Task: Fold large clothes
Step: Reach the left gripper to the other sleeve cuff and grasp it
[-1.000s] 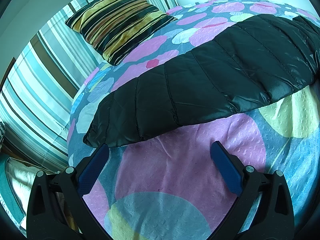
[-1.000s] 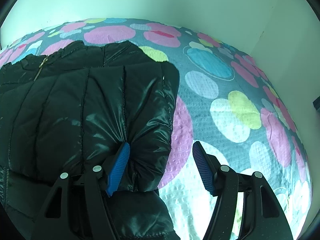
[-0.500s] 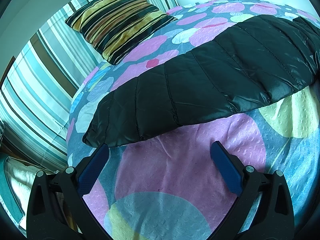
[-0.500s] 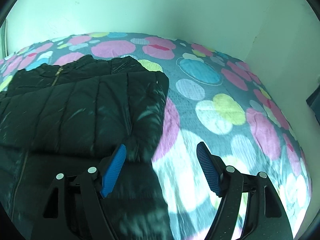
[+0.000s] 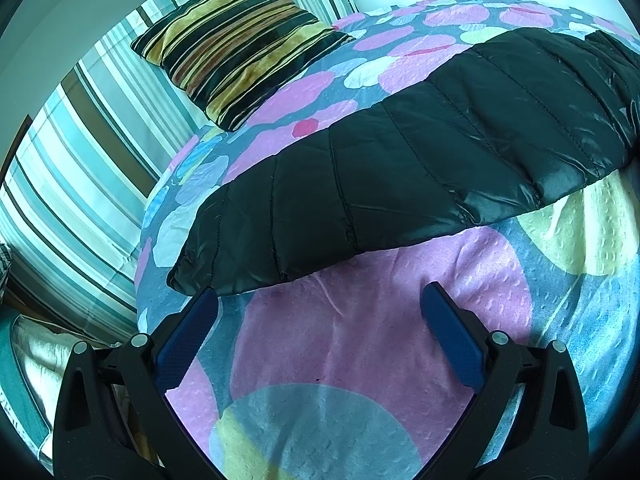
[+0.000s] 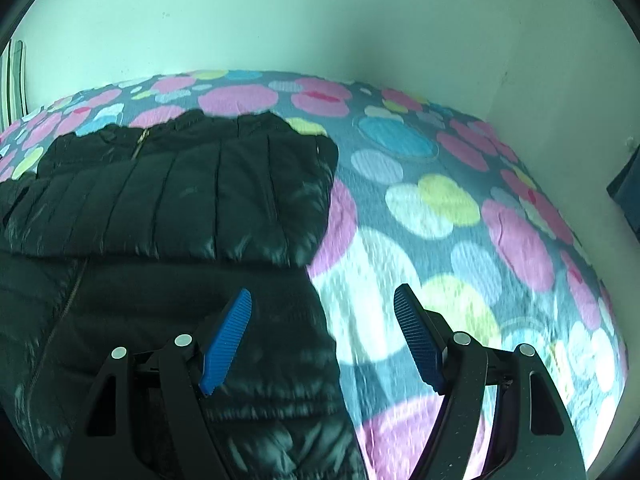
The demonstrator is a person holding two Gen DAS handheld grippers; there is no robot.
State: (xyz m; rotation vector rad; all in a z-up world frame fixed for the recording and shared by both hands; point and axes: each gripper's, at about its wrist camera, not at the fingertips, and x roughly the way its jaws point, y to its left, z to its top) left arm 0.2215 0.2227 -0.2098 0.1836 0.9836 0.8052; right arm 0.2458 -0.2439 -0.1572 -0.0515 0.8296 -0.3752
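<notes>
The black quilted puffer jacket (image 6: pixel 168 208) lies flat on the bedspread (image 6: pixel 440 216) printed with pink, blue and yellow circles, one sleeve (image 5: pixel 400 176) stretched out across it towards the striped cushion (image 5: pixel 236 52) at the far end. We see our left gripper (image 5: pixel 320 308) spread wide above bare bedspread just short of the sleeve's cuff, nothing between its blue pads. Our right gripper (image 6: pixel 322 312) has just been opening (its jaws now wide and empty), over the jacket's right edge, where a folded panel lies across the body.
</notes>
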